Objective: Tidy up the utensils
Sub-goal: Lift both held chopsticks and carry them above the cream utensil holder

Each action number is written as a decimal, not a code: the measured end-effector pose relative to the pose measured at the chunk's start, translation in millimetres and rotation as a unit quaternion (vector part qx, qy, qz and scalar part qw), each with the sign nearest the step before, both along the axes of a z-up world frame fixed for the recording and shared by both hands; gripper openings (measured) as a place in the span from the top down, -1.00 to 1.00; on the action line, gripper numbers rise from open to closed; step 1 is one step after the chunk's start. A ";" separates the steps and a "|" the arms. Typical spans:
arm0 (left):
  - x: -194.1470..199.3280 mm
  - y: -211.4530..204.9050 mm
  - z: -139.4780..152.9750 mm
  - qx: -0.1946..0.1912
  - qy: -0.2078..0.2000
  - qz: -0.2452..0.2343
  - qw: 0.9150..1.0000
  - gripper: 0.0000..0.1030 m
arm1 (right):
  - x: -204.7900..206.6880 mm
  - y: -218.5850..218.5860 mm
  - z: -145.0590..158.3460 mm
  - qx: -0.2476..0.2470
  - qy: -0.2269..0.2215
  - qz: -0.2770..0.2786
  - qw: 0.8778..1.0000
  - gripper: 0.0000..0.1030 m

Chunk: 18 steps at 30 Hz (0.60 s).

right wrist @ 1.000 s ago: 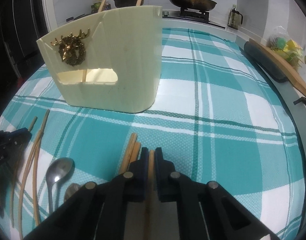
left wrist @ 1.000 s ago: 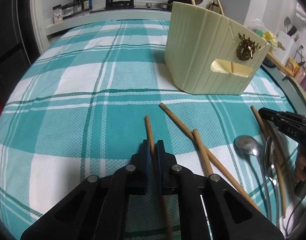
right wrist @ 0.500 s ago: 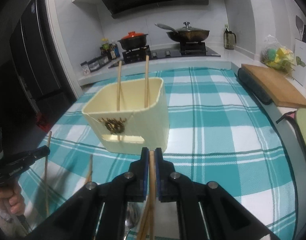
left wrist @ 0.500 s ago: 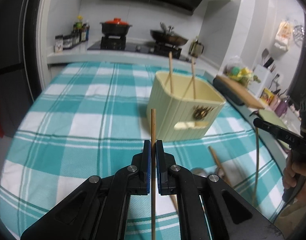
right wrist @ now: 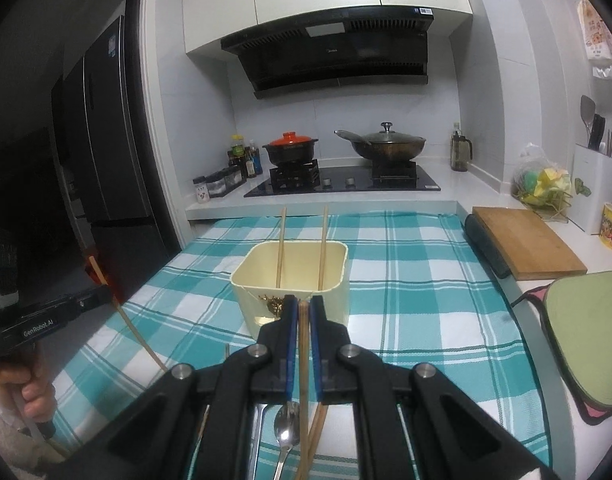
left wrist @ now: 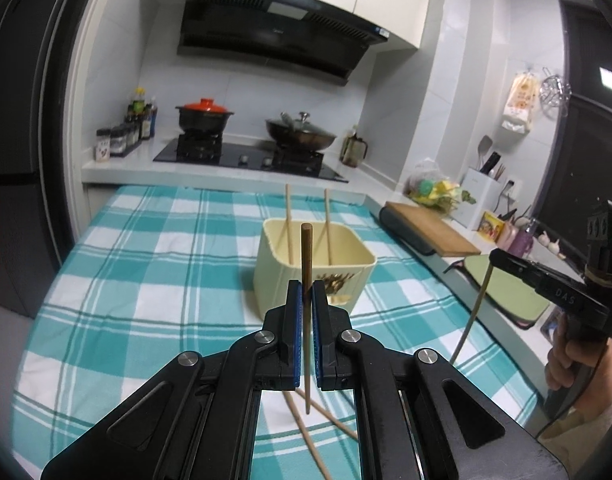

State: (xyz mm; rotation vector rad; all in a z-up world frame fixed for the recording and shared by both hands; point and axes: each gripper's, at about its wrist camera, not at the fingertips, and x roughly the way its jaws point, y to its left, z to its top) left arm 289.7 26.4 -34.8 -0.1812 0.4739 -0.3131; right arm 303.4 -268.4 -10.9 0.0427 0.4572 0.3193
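A cream utensil holder (left wrist: 314, 268) stands on the teal plaid cloth with two chopsticks (left wrist: 288, 224) upright in it; it also shows in the right wrist view (right wrist: 293, 280). My left gripper (left wrist: 306, 292) is shut on a brown chopstick (left wrist: 306, 264), held upright above the table in front of the holder. My right gripper (right wrist: 301, 308) is shut on a wooden chopstick (right wrist: 303, 360), held above the table. Each gripper shows in the other view, the right (left wrist: 546, 284) and the left (right wrist: 57, 316). More chopsticks (left wrist: 306, 432) and spoons (right wrist: 286, 432) lie on the cloth below.
A stove with a red-lidded pot (left wrist: 203, 114) and a wok (left wrist: 299, 130) stands behind the table. A wooden cutting board (right wrist: 526, 240) and a green mat (right wrist: 586, 328) lie on the right counter. A dark fridge (right wrist: 105, 160) stands left.
Both grippers have lifted their chopsticks off the cloth and risen well above the table. The chopsticks now stand upright and the holder looks farther away.
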 end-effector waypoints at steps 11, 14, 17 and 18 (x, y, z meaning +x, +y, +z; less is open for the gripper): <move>25.3 1.4 55.8 -0.014 -0.026 -0.021 0.999 0.94 | 10.7 -0.5 52.6 0.011 -0.052 -0.007 0.999 0.88; 41.9 0.7 74.7 -0.013 -0.037 -0.020 0.999 0.94 | 27.9 1.8 73.9 0.012 -0.063 -0.003 0.998 0.88; 63.6 -1.9 93.5 -0.011 -0.047 -0.018 0.999 0.94 | 51.3 6.9 95.2 0.014 -0.070 0.000 0.997 0.88; 70.3 -3.0 98.6 -0.010 -0.050 -0.018 0.999 0.94 | 60.7 9.0 102.5 0.015 -0.073 0.000 0.997 0.88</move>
